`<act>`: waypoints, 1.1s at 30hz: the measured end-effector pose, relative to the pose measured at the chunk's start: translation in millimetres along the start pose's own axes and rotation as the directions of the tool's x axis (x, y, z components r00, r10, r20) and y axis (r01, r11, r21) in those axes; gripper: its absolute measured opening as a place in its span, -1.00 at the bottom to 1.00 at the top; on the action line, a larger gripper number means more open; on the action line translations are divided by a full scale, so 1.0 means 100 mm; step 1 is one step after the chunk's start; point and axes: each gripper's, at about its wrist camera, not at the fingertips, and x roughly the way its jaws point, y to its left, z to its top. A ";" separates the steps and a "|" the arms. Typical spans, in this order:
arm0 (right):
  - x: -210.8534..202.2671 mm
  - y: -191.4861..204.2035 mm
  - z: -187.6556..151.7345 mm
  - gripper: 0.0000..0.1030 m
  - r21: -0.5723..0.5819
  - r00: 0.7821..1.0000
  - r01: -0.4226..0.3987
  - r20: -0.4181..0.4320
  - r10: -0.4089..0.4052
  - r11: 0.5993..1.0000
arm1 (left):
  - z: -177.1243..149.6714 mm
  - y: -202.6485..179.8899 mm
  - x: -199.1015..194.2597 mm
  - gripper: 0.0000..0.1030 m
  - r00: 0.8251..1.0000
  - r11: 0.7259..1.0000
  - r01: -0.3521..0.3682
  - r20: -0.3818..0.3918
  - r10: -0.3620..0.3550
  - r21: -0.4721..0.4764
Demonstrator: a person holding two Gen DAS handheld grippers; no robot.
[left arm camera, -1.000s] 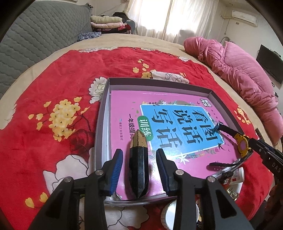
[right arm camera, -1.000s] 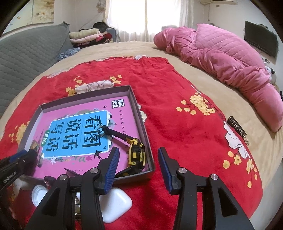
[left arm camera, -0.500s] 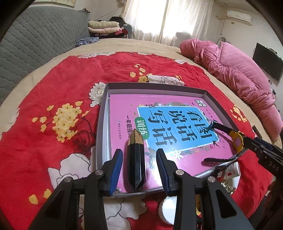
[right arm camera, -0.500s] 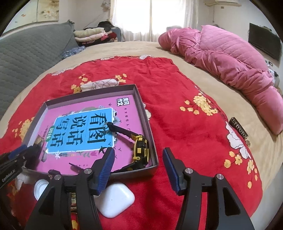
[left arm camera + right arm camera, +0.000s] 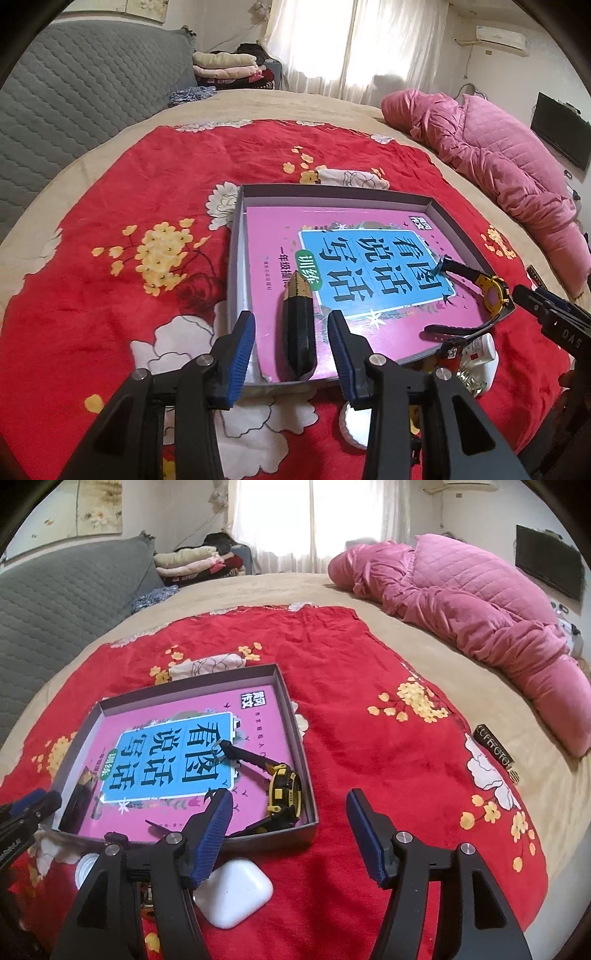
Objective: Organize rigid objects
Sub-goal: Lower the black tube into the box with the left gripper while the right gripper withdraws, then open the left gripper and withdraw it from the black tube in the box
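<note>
the shallow grey box point(image 5: 456, 225) lies on the red blanket point(image 5: 122, 206), its low card walls squared at the corners. inside, a flat pink book point(image 5: 369, 317) with a blue title panel covers nearly the whole floor. on the book's near left part lies a black case point(image 5: 298, 326), long and faceted, its gold tip pointing away from the camera. the left gripper point(image 5: 291, 345) hangs just above the box's near wall; its ribbed blue pads stand to either side of the case without touching it, and the jaws are opening. further right, in the box's near right corner, lies a watch point(image 5: 282, 788) with a chunky yellow and black body and a black strap; one strap end reaches onto the blue panel.

outside the near wall, on the blanket, sit a white round lid point(image 5: 352, 424), a small white bottle point(image 5: 480, 349) and, in the right wrist view, a smooth white rounded case point(image 5: 236, 891). the right gripper point(image 5: 288, 834) hovers over the blanket beside the box's near right corner, jaws wide and opening, nothing between them. far right, a dark bar with gold lettering point(image 5: 495, 746) lies at the blanket's edge.

the blanket is plush, printed with yellow and white flowers, spread on a tan bed. a grey quilted headboard point(image 5: 74, 96) stands left, folded clothes behind, a pink quilted duvet point(image 5: 480, 605) right, a curtained window beyond.
</note>
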 end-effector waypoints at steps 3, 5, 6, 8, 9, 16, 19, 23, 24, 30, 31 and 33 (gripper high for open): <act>-0.04 -0.02 0.01 0.29 0.007 1.000 -0.010 0.011 0.010 1.000 | -0.01 0.03 -0.05 -0.03 1.000 1.000 -0.010 0.002 0.010 -0.007; -0.06 -0.03 0.01 0.31 0.010 1.000 -0.017 0.019 0.017 1.000 | -0.02 0.05 -0.09 -0.02 1.000 1.000 -0.016 0.006 0.016 -0.011; -0.07 -0.03 0.02 0.33 0.013 1.000 -0.020 0.021 0.020 1.000 | -0.02 0.05 -0.11 -0.02 1.000 1.000 -0.019 0.007 0.019 -0.013; -0.09 -0.05 0.02 0.36 0.020 0.999 -0.031 0.027 0.030 0.999 | -0.03 0.06 -0.14 -0.02 1.000 1.000 -0.023 0.008 0.023 -0.015; -0.10 -0.06 0.02 0.37 0.022 0.999 -0.034 0.030 0.034 0.999 | -0.04 0.06 -0.15 -0.02 1.000 1.000 -0.025 0.007 0.025 -0.016; -0.22 -0.09 0.05 0.39 0.032 0.996 -0.069 0.062 0.067 0.997 | -0.06 0.00 -0.27 -0.02 1.000 1.000 -0.027 0.014 0.027 -0.005; -0.28 -0.13 0.05 0.40 0.041 0.993 -0.084 0.083 0.080 0.996 | -0.07 -0.04 -0.32 -0.02 0.999 1.000 -0.030 0.022 0.030 0.000; -0.36 -0.18 0.06 0.43 0.051 0.989 -0.108 0.108 0.102 0.993 | -0.08 -0.09 -0.37 -0.02 0.999 0.999 -0.031 0.025 0.031 0.011; -0.38 -0.19 0.06 0.43 0.050 0.988 -0.110 0.114 0.104 0.993 | -0.09 -0.11 -0.38 -0.02 0.999 0.999 -0.031 0.025 0.031 0.014; -0.46 -0.23 0.03 0.43 0.030 0.985 -0.115 0.132 0.110 0.993 | -0.13 -0.14 -0.49 -0.02 0.999 0.999 -0.025 0.025 0.025 0.021; -0.46 -0.23 0.03 0.43 0.031 0.985 -0.116 0.132 0.111 0.993 | -0.13 -0.15 -0.50 -0.02 0.999 0.999 -0.025 0.024 0.025 0.022; -0.47 -0.25 0.02 0.43 0.035 0.984 -0.122 0.133 0.116 0.992 | -0.15 -0.15 -0.52 -0.02 1.000 0.999 -0.025 0.018 0.024 0.022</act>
